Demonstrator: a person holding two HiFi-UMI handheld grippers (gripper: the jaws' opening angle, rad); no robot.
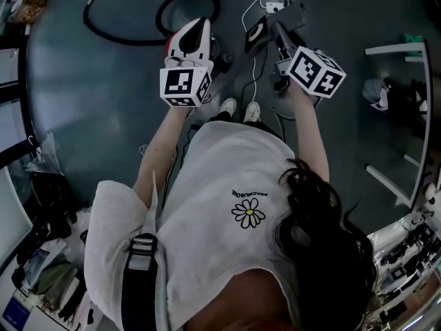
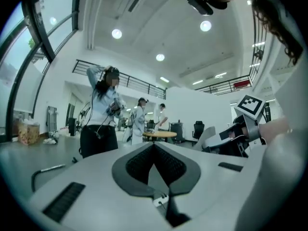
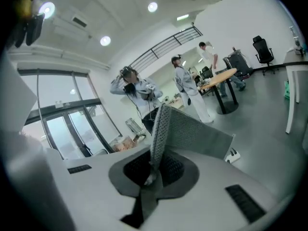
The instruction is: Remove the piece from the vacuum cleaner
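My right gripper is shut on the edge of a flat grey piece with a dimpled surface. The piece stands on edge and reaches forward and to the right of the jaws. In the head view the same piece shows dark past the right gripper. My left gripper has its pads together with nothing between them. In the head view the left gripper is held up beside the right one. Below it on the floor lie a black hose loop and a red and black vacuum part, mostly hidden.
A white power strip and cables lie on the dark floor ahead of my feet. White frame legs stand at the right, and clutter lies at the lower left. Several people stand near a round table.
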